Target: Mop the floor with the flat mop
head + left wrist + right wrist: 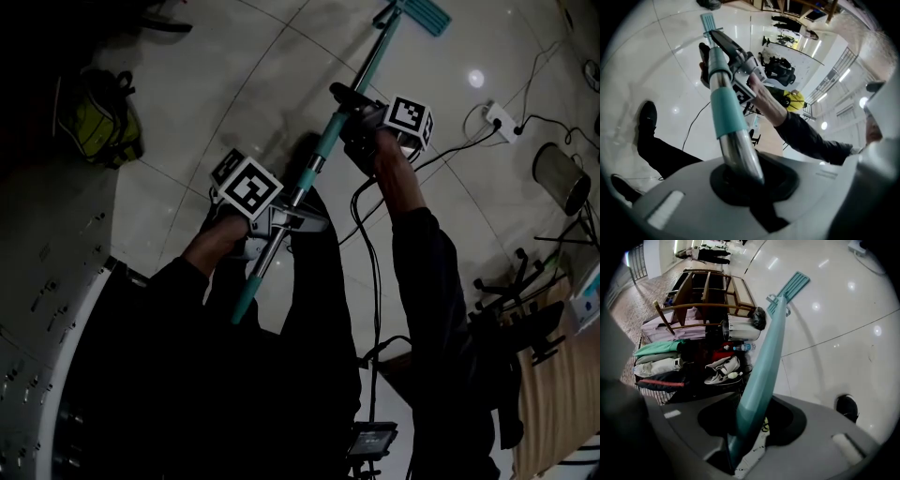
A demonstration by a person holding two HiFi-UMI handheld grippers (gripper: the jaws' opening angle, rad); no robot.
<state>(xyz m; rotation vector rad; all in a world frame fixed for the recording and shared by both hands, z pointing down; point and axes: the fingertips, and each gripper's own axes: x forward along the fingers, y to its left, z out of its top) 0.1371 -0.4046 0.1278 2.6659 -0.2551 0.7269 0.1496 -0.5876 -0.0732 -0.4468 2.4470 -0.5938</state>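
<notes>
The flat mop has a long pole, teal with a silver stretch, slanting up across the head view to its teal mop head on the pale tiled floor. My left gripper is shut on the silver lower part of the pole. Higher up, my right gripper is shut on the teal part. In the right gripper view the mop head lies flat on the floor beyond the jaws. The left gripper view shows the right gripper further along the pole, with the mop head past it.
A yellow-green bag lies at the left. A power strip, cables and a cylindrical bin sit at the right. A wooden rack and heaped clothes stand beside the mop. The person's dark shoe is on the floor.
</notes>
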